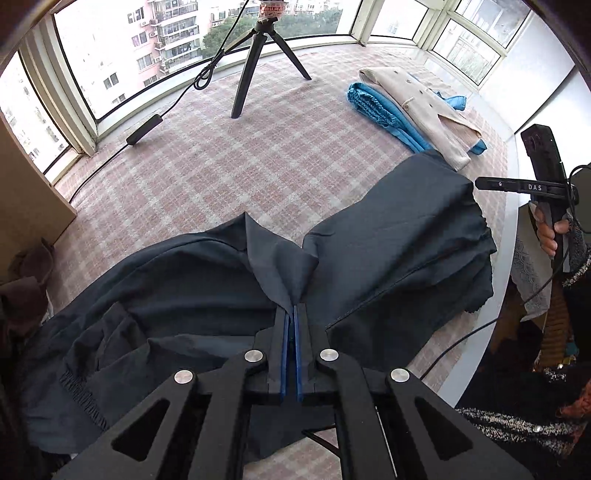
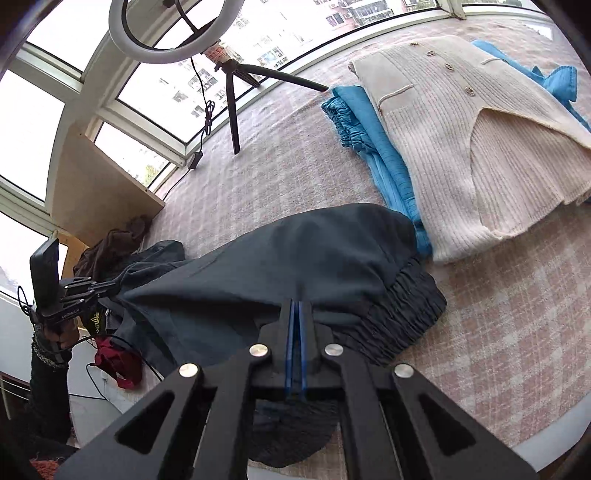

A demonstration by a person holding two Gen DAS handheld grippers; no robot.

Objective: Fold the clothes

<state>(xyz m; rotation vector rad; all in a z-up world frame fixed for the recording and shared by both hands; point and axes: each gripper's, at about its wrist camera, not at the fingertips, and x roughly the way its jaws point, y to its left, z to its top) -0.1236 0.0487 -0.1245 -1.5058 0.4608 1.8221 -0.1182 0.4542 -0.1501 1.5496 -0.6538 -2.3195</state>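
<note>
A dark navy garment (image 1: 399, 240) with elastic gathered bands lies crumpled on the pink checked table cover (image 1: 221, 170). My left gripper (image 1: 293, 308) is shut on a raised fold of this garment near its middle. My right gripper (image 2: 297, 303) is shut on the same dark garment (image 2: 295, 251) beside its gathered waistband (image 2: 402, 310). The right gripper also shows in the left wrist view (image 1: 480, 183) at the garment's right end. The left gripper shows in the right wrist view (image 2: 114, 284), pinching the garment's far left end.
A folded cream knit cardigan (image 2: 461, 122) lies on a folded blue garment (image 2: 373, 147) at the far right. A black tripod (image 1: 255, 62) with a cable and a ring light (image 2: 173, 33) stands near the windows. A brown cloth (image 2: 118, 243) lies by a cardboard box (image 2: 99, 184) at left.
</note>
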